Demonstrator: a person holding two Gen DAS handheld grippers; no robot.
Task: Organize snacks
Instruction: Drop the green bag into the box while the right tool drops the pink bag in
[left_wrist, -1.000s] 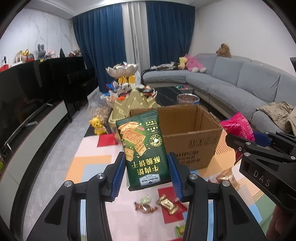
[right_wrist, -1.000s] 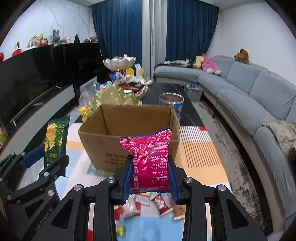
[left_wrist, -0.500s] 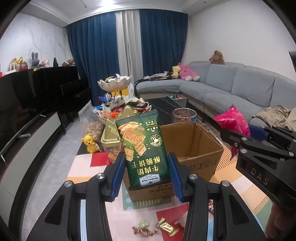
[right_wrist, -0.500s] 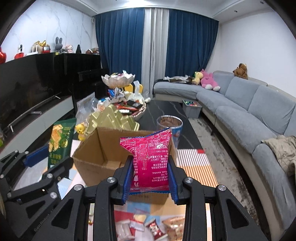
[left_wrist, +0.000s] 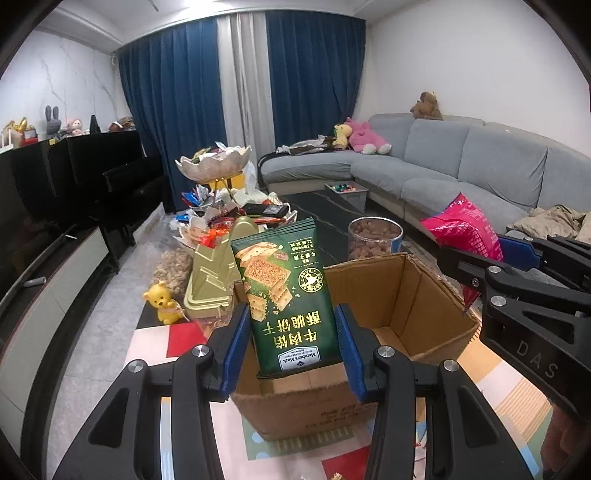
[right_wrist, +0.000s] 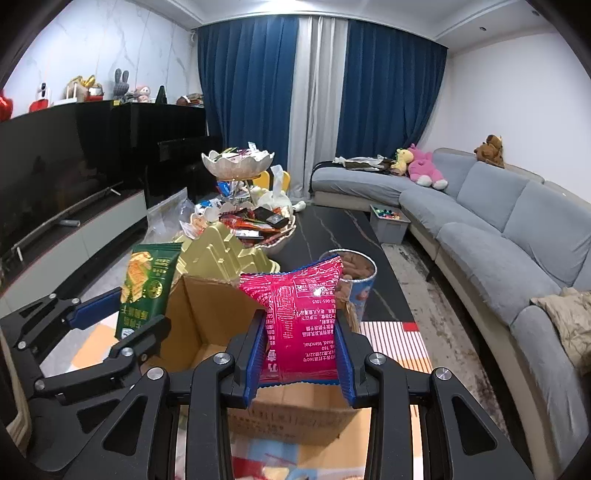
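The left gripper (left_wrist: 291, 332) is gripping a green packet (left_wrist: 286, 295) by its lower part, fingers (left_wrist: 236, 343) clenched on both side edges; the packet is standing upright, its print upside down. The right gripper (right_wrist: 301, 350) is gripping a pink packet (right_wrist: 301, 317) in the same way, fingers (right_wrist: 258, 354) pressed against its sides. Both packets are hanging over the near edge of the open box (left_wrist: 424, 295), not yet inside it. Holding them low and upright is keeping the free ends clear of the flaps, which suggests a drop into the box is intended. Judged stage: transport is nearly complete, release is pending. The two grippers are working just beside each other over one opening; collision is the main risk. Beyond the box, a gold tin (left_wrist: 210, 273) and a snack tub (left_wrist: 375, 240) are standing on the surface, apart from both packets.
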